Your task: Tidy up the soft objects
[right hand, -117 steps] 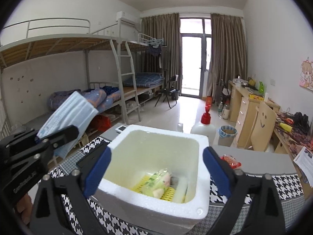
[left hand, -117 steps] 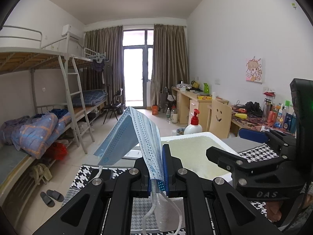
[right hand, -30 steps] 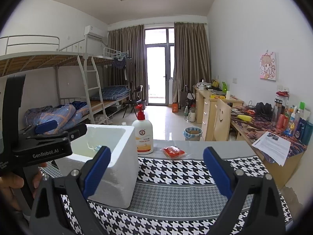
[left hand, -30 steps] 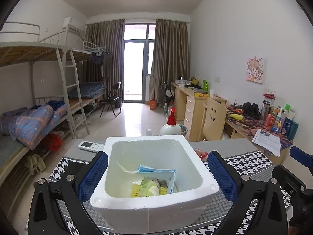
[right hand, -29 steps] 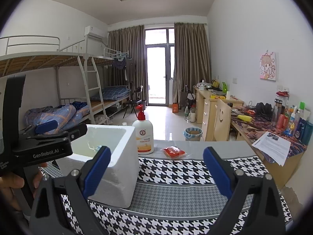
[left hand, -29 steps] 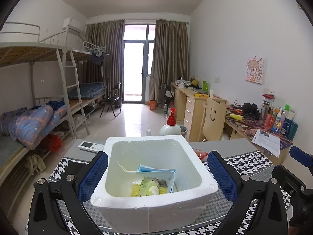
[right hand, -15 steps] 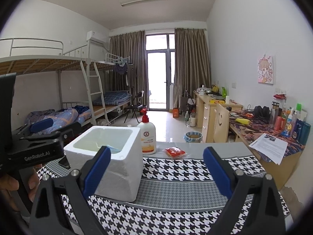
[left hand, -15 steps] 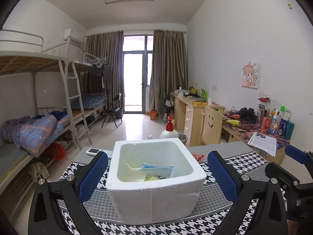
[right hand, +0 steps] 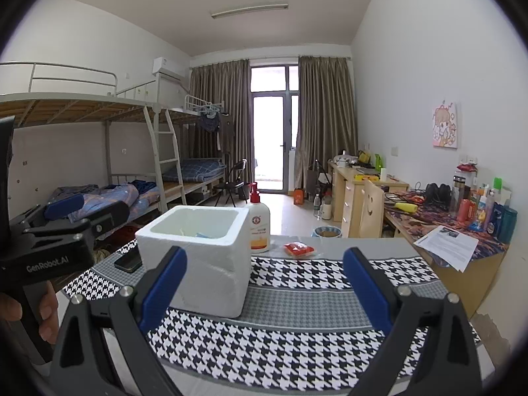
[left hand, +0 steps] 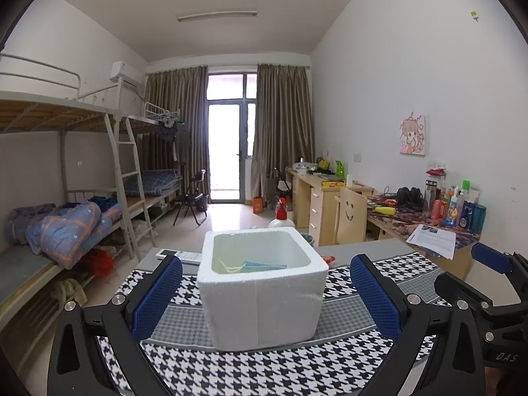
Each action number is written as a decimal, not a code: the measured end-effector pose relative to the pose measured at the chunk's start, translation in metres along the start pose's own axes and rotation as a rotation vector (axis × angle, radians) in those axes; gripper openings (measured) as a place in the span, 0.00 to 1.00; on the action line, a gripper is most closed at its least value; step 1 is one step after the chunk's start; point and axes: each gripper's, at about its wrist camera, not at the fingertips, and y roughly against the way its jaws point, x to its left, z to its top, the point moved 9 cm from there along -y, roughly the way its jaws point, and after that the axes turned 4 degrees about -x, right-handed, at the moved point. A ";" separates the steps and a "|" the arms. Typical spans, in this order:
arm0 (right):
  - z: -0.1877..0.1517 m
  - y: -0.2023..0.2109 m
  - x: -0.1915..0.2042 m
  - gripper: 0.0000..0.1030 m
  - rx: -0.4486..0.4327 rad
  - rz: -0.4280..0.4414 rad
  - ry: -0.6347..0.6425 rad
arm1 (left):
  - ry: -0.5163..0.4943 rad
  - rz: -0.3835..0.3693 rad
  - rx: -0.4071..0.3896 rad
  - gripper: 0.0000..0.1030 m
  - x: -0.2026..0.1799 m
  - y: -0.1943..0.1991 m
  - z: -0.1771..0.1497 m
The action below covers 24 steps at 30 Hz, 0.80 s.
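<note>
A white foam box (left hand: 264, 300) stands on the houndstooth cloth (left hand: 250, 369). A blue face mask (left hand: 260, 265) with its ear loop lies inside it. My left gripper (left hand: 265, 292) is open and empty, drawn back in front of the box, its blue pads wide on either side. My right gripper (right hand: 264, 283) is open and empty, to the right of the box (right hand: 198, 264), over the cloth (right hand: 297, 330). A small red packet (right hand: 298, 249) lies on the grey table behind the cloth. The left gripper's body also shows in the right wrist view (right hand: 62, 231).
A soap pump bottle (right hand: 259, 222) stands right behind the box. A black phone (right hand: 128, 259) and a white remote (left hand: 180, 255) lie left of the box. A paper sheet (right hand: 445, 246) and bottles are on the desk at right. Bunk beds stand at left.
The left gripper let the mask go into the box, then opened and pulled back. Both grippers have backed away and lowered, so the box looks smaller.
</note>
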 end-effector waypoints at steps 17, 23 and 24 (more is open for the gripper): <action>-0.015 0.038 0.007 1.00 -0.056 0.009 -0.017 | -0.014 0.003 -0.044 0.99 -0.003 0.056 -0.016; -0.021 0.045 0.011 1.00 -0.073 0.004 -0.012 | -0.025 -0.021 -0.064 0.99 -0.008 0.068 -0.020; -0.023 0.046 0.010 1.00 -0.073 0.004 -0.014 | -0.027 -0.022 -0.066 0.99 -0.007 0.070 -0.022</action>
